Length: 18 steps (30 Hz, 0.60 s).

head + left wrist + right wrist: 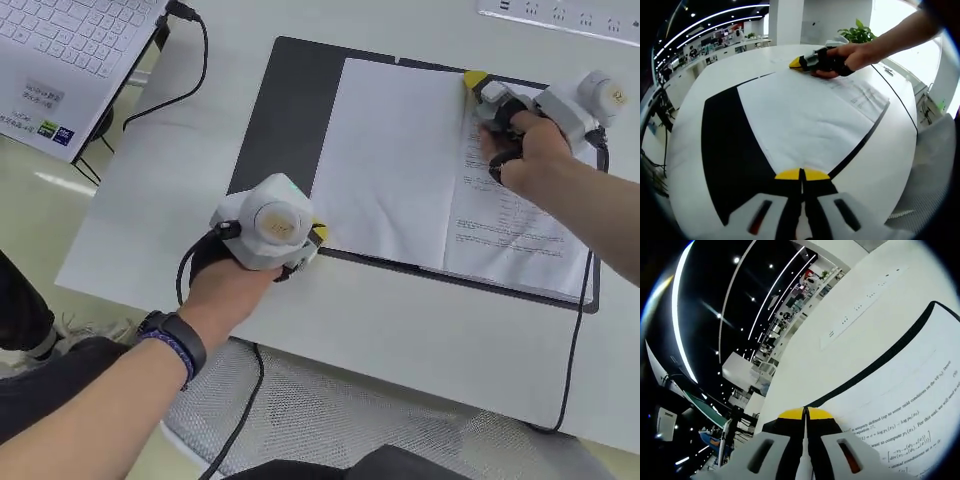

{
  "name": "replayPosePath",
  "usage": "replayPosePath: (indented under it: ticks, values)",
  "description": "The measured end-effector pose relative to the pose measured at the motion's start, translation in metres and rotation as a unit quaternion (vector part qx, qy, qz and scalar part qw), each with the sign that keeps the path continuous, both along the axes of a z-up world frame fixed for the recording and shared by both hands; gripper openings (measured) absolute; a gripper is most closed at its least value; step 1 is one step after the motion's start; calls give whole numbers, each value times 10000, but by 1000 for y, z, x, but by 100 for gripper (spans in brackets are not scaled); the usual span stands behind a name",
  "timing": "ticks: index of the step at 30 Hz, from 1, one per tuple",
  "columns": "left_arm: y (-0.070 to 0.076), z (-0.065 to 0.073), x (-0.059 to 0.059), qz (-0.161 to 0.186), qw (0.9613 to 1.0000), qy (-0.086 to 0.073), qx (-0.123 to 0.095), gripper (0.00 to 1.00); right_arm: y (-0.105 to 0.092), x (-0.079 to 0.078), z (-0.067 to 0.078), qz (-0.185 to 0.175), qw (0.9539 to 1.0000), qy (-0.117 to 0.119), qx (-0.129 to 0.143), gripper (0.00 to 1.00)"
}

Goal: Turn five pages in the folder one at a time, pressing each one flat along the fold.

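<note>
We find the left gripper (318, 236), jaws closed together, with its tips on the near edge of the blank turned page (390, 160), apparently pinning it down. The folder (275, 120) lies open on the table (400, 330). The right gripper (475, 80), jaws likewise closed, bears on the top of the fold beside the printed page (510, 230), seemingly to flatten it.

Your count: one folder (265, 130), one blank page (390, 160), one printed page (515, 225) (print too small to read), one laptop (70, 50), two grippers: left gripper (316, 237), right gripper (475, 80).
</note>
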<state>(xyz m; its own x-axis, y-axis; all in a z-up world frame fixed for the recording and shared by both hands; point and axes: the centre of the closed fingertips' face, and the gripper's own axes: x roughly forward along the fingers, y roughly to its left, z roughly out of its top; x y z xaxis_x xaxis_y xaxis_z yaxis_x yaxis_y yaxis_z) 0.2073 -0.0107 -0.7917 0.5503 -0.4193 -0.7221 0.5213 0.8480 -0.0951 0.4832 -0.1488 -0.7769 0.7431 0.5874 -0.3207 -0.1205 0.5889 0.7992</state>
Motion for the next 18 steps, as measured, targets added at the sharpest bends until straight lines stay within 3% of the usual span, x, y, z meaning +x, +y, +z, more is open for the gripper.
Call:
replayPosePath:
  ticks: [4,7,11,18]
  values:
    - [0,1,-1,-22,10000,0,6,0,1,0,-1,149,9997,-53,-201,0]
    - [0,1,-1,-31,10000,-10,4,0,3,-2,-1,277,9982,-251,-466,0]
    - [-1,2,-1,-29,10000,3,9,0,9,-10,-1,601,9959,-429,-524,0]
    - [-1,1,1,-6,10000,-8,14,0,13,-29,-1,870,9935,-461,-576,0]
